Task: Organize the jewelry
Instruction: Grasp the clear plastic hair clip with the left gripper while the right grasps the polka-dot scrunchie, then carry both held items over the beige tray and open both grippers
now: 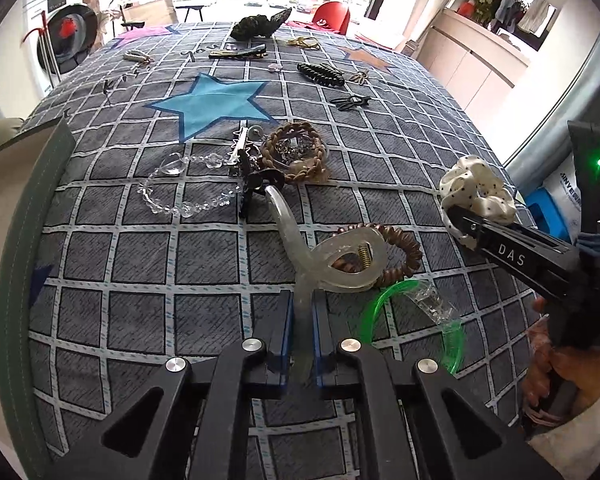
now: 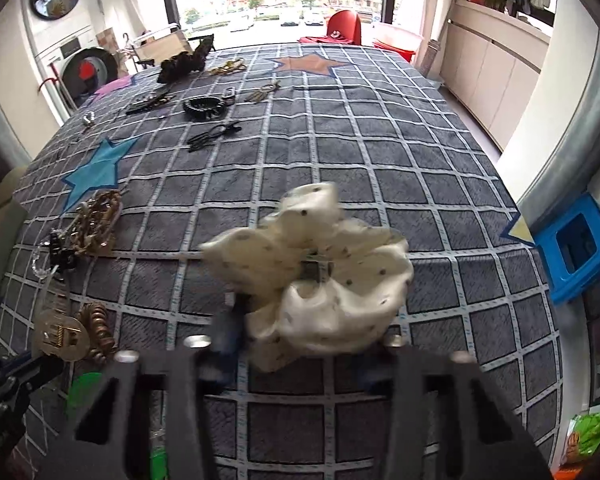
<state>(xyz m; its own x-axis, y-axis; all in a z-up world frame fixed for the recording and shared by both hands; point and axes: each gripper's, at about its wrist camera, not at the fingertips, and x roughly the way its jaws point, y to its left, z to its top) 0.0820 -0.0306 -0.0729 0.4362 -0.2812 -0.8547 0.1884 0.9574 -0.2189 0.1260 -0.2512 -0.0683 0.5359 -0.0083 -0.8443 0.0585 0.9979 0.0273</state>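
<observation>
A translucent hair claw clip [image 1: 340, 260] lies on the grey checked tablecloth [image 1: 140, 280]. My left gripper [image 1: 302, 312] is shut on its long handle, at the bottom of the left wrist view. A brown spiral hair tie [image 1: 406, 248] sits under the clip, and a green bangle [image 1: 412, 308] lies just right of it. My right gripper [image 1: 458, 222] is shut on a cream polka-dot scrunchie [image 1: 476, 184]. In the right wrist view the scrunchie [image 2: 324, 272] is blurred and fills the gap in my right gripper [image 2: 312, 320], hiding its tips. The left gripper [image 2: 46, 364] and clip [image 2: 60, 336] show at the lower left.
A clear bead bracelet [image 1: 180, 196], a small black claw clip [image 1: 248, 188] and brown braided bracelets [image 1: 296, 152] cluster ahead. Farther back lie a black spiral tie [image 1: 320, 74] and black clips [image 1: 350, 102]. A blue stool [image 2: 576, 248] stands off the table's right edge.
</observation>
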